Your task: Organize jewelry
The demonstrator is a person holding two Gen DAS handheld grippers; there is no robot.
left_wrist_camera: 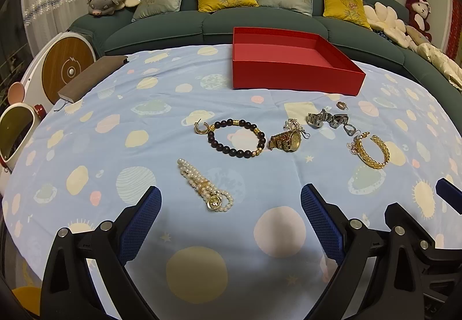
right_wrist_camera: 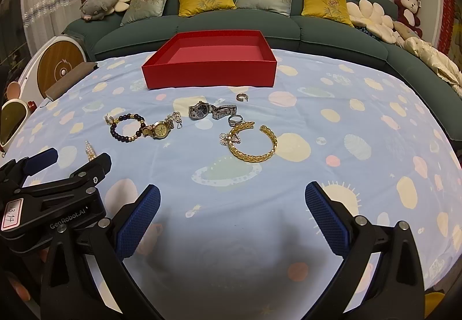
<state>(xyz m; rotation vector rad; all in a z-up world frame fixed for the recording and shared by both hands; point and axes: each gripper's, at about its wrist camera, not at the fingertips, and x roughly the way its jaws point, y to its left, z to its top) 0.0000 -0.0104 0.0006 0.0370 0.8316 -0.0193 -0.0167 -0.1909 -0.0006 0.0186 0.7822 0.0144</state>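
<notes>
An empty red box [left_wrist_camera: 291, 76] [right_wrist_camera: 209, 71] stands at the table's far side. Jewelry lies in front of it: a pearl bracelet [left_wrist_camera: 203, 185], a dark bead bracelet [left_wrist_camera: 235, 138] [right_wrist_camera: 127, 128], a gold earring [left_wrist_camera: 201, 128], a gold watch [left_wrist_camera: 287, 140] [right_wrist_camera: 157, 129], a silver watch [left_wrist_camera: 326, 117] [right_wrist_camera: 212, 111], rings [left_wrist_camera: 341, 105] [right_wrist_camera: 242, 97] and a gold bangle [left_wrist_camera: 371, 151] [right_wrist_camera: 254, 145]. My left gripper [left_wrist_camera: 231, 221] is open just short of the pearl bracelet. My right gripper [right_wrist_camera: 232, 217] is open and empty, short of the bangle.
A planet-print blue cloth [left_wrist_camera: 144, 146] covers the table. A brown notebook [left_wrist_camera: 92, 77] lies at the far left edge. A green sofa [left_wrist_camera: 260, 16] with cushions stands behind. The left gripper's body [right_wrist_camera: 57, 193] shows at the left of the right wrist view.
</notes>
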